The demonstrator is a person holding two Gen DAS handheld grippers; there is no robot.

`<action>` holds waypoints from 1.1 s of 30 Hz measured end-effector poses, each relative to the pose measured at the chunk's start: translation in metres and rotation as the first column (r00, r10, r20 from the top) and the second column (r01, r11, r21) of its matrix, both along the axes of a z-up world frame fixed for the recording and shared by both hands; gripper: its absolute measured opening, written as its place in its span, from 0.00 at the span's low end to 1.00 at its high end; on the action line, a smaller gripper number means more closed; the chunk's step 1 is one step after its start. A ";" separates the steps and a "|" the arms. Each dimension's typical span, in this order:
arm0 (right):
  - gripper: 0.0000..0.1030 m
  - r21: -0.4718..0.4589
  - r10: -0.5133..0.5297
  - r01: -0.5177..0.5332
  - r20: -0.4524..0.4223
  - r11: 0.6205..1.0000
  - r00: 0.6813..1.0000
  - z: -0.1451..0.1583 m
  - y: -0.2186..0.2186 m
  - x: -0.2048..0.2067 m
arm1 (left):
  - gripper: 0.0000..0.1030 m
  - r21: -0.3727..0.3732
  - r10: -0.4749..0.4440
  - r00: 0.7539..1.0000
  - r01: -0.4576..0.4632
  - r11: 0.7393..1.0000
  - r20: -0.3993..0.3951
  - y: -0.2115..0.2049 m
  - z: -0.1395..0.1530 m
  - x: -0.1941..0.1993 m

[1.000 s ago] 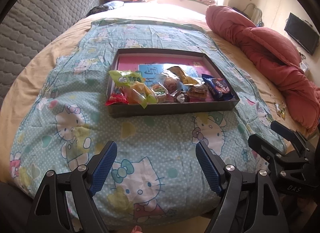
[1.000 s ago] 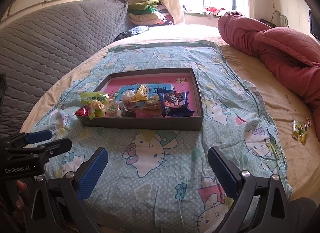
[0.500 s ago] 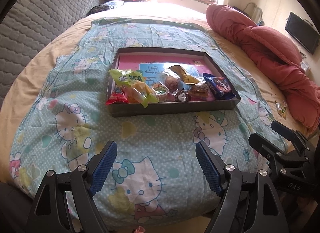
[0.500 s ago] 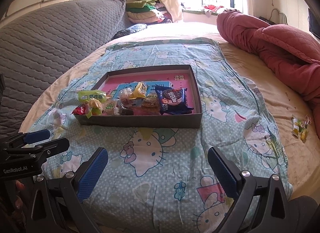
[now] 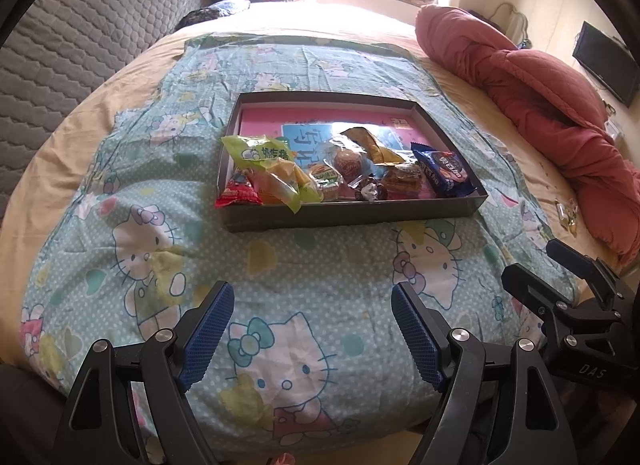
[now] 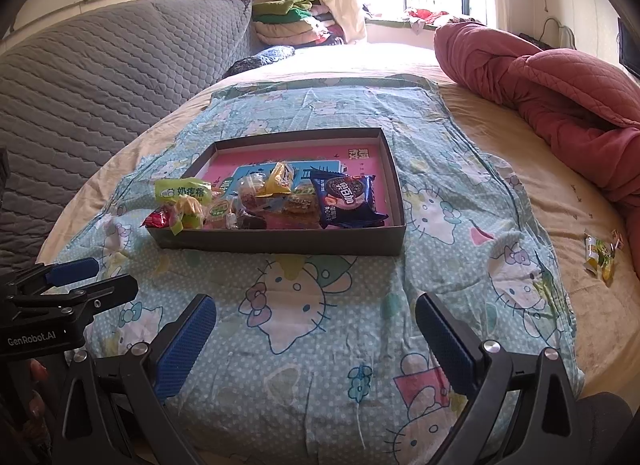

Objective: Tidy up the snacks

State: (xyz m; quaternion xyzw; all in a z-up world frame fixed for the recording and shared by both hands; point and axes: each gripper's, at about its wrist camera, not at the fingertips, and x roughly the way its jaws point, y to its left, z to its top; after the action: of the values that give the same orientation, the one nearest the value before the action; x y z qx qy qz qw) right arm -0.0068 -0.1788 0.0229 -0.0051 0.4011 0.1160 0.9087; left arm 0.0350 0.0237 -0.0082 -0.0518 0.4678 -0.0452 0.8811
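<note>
A shallow dark box (image 5: 352, 213) (image 6: 280, 243) with a pink floor sits mid-bed on a cartoon-cat cloth. Several snack packets are heaped along its near edge: a green packet (image 5: 260, 153) (image 6: 184, 193), a red one (image 5: 236, 195) at the left corner, a yellow one (image 6: 280, 179), a dark blue biscuit pack (image 5: 442, 173) (image 6: 346, 201) at the right. My left gripper (image 5: 312, 329) hangs open over the cloth well short of the box, nothing between its blue pads. My right gripper (image 6: 316, 341) is open and empty too, beside the left.
A loose green-yellow packet (image 6: 598, 257) (image 5: 568, 215) lies on the beige sheet at the right. A red quilt (image 6: 560, 77) is bunched along the right side. A grey padded headboard (image 6: 100, 77) rises on the left, folded clothes (image 6: 288, 21) behind.
</note>
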 end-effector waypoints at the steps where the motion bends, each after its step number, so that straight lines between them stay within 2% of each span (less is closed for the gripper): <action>1: 0.98 0.001 0.000 0.000 0.000 1.000 1.000 -0.001 0.000 0.001 | 0.80 0.003 0.001 1.000 -0.001 1.000 -0.001 0.000 0.000 0.000; 33: 0.98 -0.010 0.003 -0.003 -0.009 1.000 1.000 -0.003 0.004 0.003 | 0.80 0.024 0.005 1.000 -0.005 1.000 -0.011 -0.002 -0.003 0.003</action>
State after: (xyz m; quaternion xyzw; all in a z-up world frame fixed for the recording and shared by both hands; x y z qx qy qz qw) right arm -0.0036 -0.1751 0.0194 -0.0096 0.4057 0.1155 0.9066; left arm 0.0375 0.0215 -0.0112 -0.0426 0.4729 -0.0369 0.8793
